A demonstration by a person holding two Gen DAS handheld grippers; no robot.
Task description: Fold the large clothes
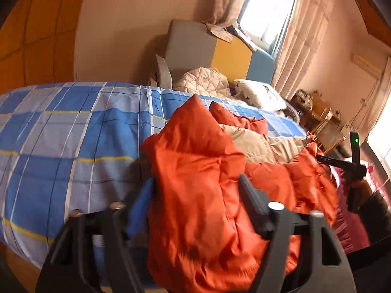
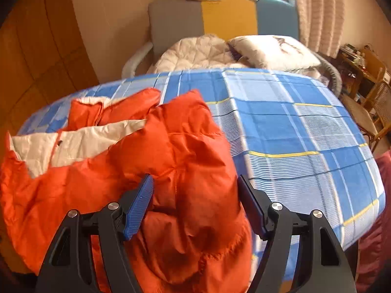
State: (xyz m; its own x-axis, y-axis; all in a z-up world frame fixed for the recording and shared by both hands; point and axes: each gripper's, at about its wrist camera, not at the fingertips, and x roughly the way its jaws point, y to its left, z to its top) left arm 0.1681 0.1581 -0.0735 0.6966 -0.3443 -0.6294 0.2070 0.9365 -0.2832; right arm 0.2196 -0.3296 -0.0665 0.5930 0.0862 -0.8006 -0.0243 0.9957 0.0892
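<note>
An orange puffer jacket with a cream lining lies crumpled on a bed with a blue checked sheet. My left gripper is open, its jaws wide apart on either side of a bulging fold of the jacket. In the right wrist view the same jacket lies on the sheet, its cream lining showing at the left. My right gripper is open, with the jacket's near edge between its jaws. The right gripper also shows in the left wrist view, beyond the jacket.
Cream quilts and pillows are piled at the bed's far end against a grey, yellow and blue headboard. Rattan chairs and a cluttered table stand at the right. A dark red fabric sits by the bed's near right corner.
</note>
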